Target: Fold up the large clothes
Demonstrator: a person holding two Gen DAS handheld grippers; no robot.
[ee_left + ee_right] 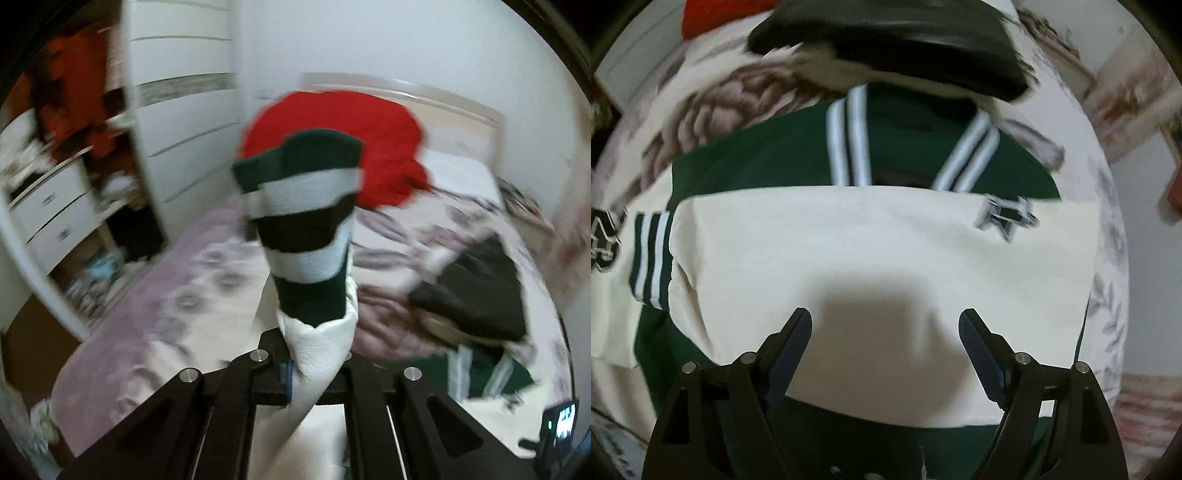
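Folding step: the varsity jacket (886, 251) lies spread on the bed (122, 310), green body with one cream sleeve (879, 258) already laid across the chest, just below the striped collar (849, 136).
Left gripper (314, 354): jaws shut tight on the other cream sleeve (317, 354), just behind its striped cuff (306, 221), which sticks up past the jaws, lifted clear of the bed.
Right gripper (886, 332): jaws spread wide with nothing between them, hovering over the laid-across sleeve, below the collar.
Neighbours: a dark folded garment (894, 40) sits just beyond the collar; a red cloth (351, 147) lies further up the bed.
Sleeve material: looks like smooth leather-like stuff, thicker than cloth; it likely slides under the pads and holds a broad curve rather than a sharp crease.
Body and cuffs: knit and wool-like, soft, with more friction.
Weight: probably heavy for clothing, so a lifted sleeve will drag on the shoulder and may shift the body.
Where to hold: near the ribbed cuff, or at the hem and shoulder seams, where layers are thick and grippy.
Risk: a pinch on cream panel alone may slip.
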